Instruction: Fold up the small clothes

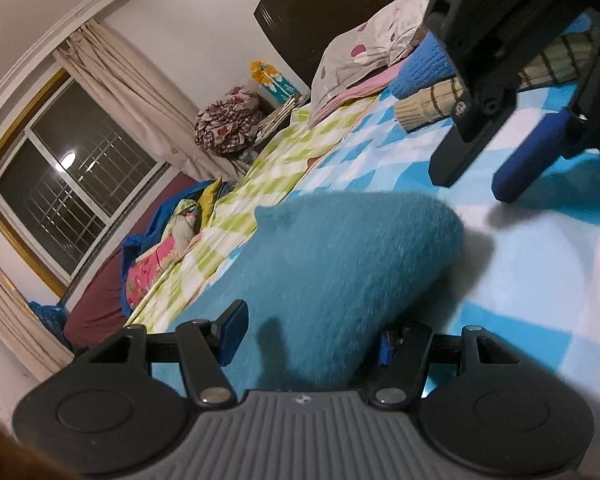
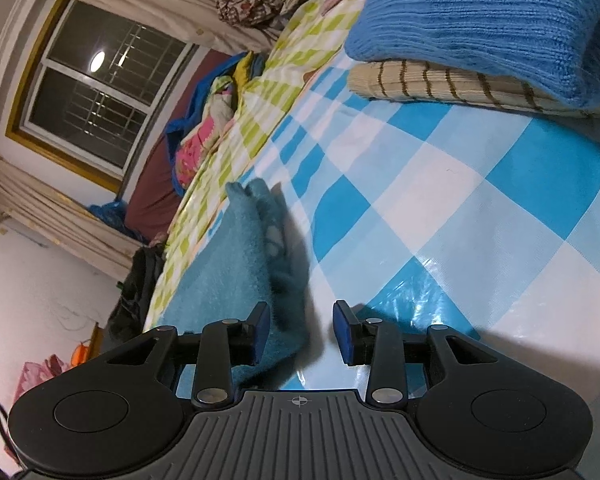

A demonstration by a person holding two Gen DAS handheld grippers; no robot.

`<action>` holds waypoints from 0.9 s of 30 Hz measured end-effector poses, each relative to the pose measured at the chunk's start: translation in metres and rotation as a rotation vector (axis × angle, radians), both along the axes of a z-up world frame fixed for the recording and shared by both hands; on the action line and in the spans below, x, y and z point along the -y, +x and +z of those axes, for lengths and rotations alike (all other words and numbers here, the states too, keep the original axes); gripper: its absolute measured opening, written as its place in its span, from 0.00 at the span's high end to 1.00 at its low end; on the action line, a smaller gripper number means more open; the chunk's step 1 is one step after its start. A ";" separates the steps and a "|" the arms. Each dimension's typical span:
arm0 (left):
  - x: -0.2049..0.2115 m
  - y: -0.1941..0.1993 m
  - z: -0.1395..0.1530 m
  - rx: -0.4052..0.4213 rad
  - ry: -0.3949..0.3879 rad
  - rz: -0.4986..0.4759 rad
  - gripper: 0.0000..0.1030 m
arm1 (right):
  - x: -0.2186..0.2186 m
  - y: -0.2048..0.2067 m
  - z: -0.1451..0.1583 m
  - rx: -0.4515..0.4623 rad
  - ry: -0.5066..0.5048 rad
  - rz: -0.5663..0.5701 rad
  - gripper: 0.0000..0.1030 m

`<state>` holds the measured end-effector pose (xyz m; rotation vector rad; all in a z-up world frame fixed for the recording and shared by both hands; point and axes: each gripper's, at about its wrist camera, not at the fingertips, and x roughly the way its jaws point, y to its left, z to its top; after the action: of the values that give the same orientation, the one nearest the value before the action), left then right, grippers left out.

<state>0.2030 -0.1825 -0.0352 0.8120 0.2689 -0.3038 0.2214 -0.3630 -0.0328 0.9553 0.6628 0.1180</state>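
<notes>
- Now a fold of the teal garment [image 1: 340,264] on the bed [image 2: 440,184] looks just laid.
- Left hand-held gripper [image 1: 312,336] released, straddling cloth; right hand-held gripper [image 2: 300,332] opening, garment edge between its jaws.
- Next: regrip an edge.

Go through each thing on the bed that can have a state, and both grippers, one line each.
teal fuzzy garment: lying on the bed, partly folded, between the left gripper's fingers.
left gripper: open around the garment, not pinching it.
right gripper: jaws opening, garment edge between them, pads not pressing.
blue knit sweater: folded, on top of the pile.
striped cream sweater: folded, under the blue one.
curtains: drawn aside.
</notes>
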 end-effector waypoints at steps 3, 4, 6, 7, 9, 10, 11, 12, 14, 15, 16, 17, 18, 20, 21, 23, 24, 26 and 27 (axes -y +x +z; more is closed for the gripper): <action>0.003 0.009 0.003 -0.019 -0.012 0.016 0.35 | 0.001 0.000 0.001 0.007 0.000 0.004 0.65; 0.004 0.012 0.003 -0.027 -0.015 0.022 0.35 | 0.001 0.000 0.002 0.010 -0.001 0.004 0.65; 0.004 0.012 0.004 -0.039 -0.025 0.026 0.39 | 0.000 0.000 0.003 0.013 -0.005 0.007 0.65; 0.004 0.013 0.003 -0.049 -0.030 0.020 0.43 | -0.001 0.000 0.003 0.014 -0.011 0.010 0.65; 0.003 0.011 0.002 -0.066 -0.028 0.007 0.54 | -0.003 0.001 0.002 0.012 -0.022 0.019 0.65; 0.004 0.010 0.003 -0.067 -0.023 0.006 0.56 | -0.004 0.002 0.001 0.010 -0.027 0.025 0.65; 0.003 0.010 0.004 -0.071 -0.023 0.004 0.60 | -0.005 0.002 0.001 0.010 -0.032 0.031 0.65; 0.002 0.010 0.006 -0.078 -0.032 0.003 0.63 | -0.006 0.004 0.002 0.009 -0.036 0.037 0.64; 0.000 0.011 0.010 -0.097 -0.058 0.006 0.67 | -0.008 0.005 0.002 0.011 -0.037 0.044 0.62; -0.002 0.013 0.014 -0.109 -0.074 0.008 0.68 | -0.008 0.005 0.002 0.011 -0.035 0.045 0.60; -0.003 0.013 0.015 -0.119 -0.090 0.009 0.69 | -0.008 0.006 0.002 0.013 -0.033 0.044 0.59; -0.004 0.015 0.018 -0.131 -0.107 0.013 0.70 | -0.008 0.005 0.002 0.014 -0.031 0.045 0.59; -0.006 0.017 0.020 -0.146 -0.127 0.018 0.70 | -0.007 0.005 0.002 0.015 -0.029 0.045 0.59; -0.009 0.018 0.023 -0.166 -0.160 0.027 0.71 | -0.006 0.006 0.003 0.017 -0.026 0.042 0.59; -0.010 0.019 0.026 -0.179 -0.181 0.031 0.71 | -0.007 0.006 0.003 0.018 -0.025 0.041 0.59; -0.015 0.022 0.030 -0.203 -0.220 0.037 0.71 | -0.006 0.006 0.003 0.021 -0.022 0.036 0.57; -0.017 0.023 0.032 -0.214 -0.239 0.039 0.72 | -0.005 0.006 0.003 0.020 -0.017 0.034 0.56; -0.020 0.024 0.034 -0.229 -0.267 0.041 0.72 | -0.003 0.007 0.000 0.014 -0.002 0.028 0.53; -0.021 0.025 0.035 -0.235 -0.279 0.041 0.72 | -0.003 0.008 -0.002 0.010 0.006 0.025 0.53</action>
<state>0.2276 -0.1614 0.0002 0.4946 0.4521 -0.3892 0.2293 -0.3599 -0.0345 0.9519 0.6659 0.1469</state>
